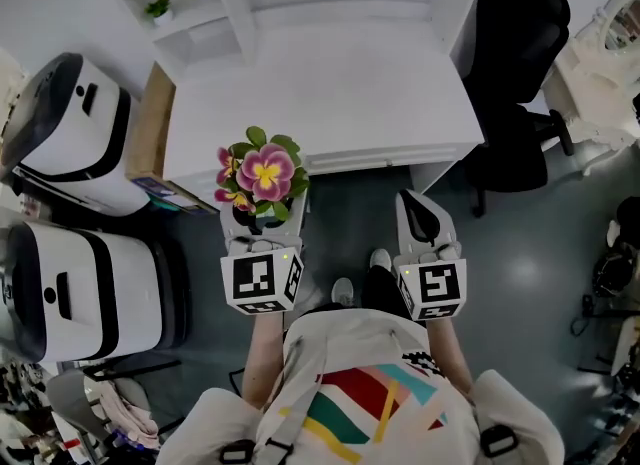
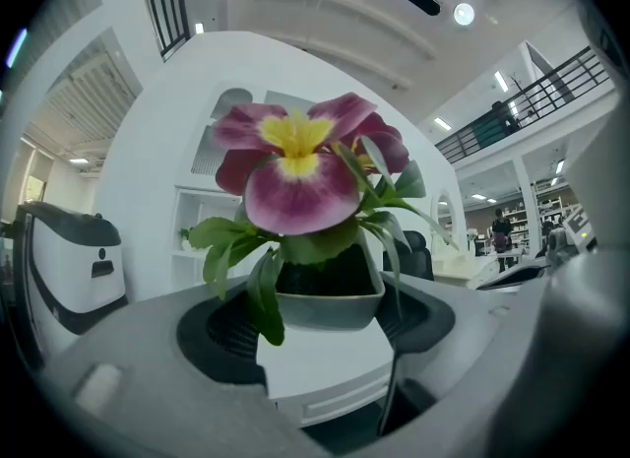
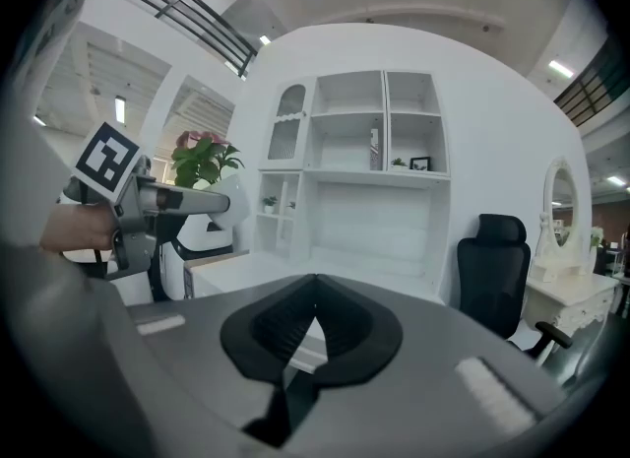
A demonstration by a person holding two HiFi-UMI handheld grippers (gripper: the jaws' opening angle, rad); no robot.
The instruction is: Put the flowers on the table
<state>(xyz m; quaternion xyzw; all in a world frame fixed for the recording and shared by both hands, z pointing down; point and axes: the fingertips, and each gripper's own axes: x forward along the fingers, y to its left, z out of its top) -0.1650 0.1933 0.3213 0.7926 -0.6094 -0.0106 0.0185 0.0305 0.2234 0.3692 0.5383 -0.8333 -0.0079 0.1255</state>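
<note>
A pink-and-yellow flower plant [image 1: 263, 175] with green leaves grows in a small grey pot [image 2: 330, 294]. My left gripper [image 1: 262, 219] is shut on the pot, with a pad on each side, and holds it upright just before the front edge of the white table [image 1: 330, 93]. In the right gripper view the flowers [image 3: 202, 156] show at the left, above the left gripper's arm. My right gripper [image 1: 425, 215] hangs level to the right of it, over the floor in front of the table. Its black pads [image 3: 340, 323] meet with nothing between them.
A black office chair [image 1: 520, 103] stands at the table's right end. Two white machines [image 1: 75, 128] [image 1: 90, 293] and a brown box [image 1: 150, 138] are at the left. White shelves [image 1: 180, 3] with small plants stand behind the table. The person's feet [image 1: 360, 275] are below.
</note>
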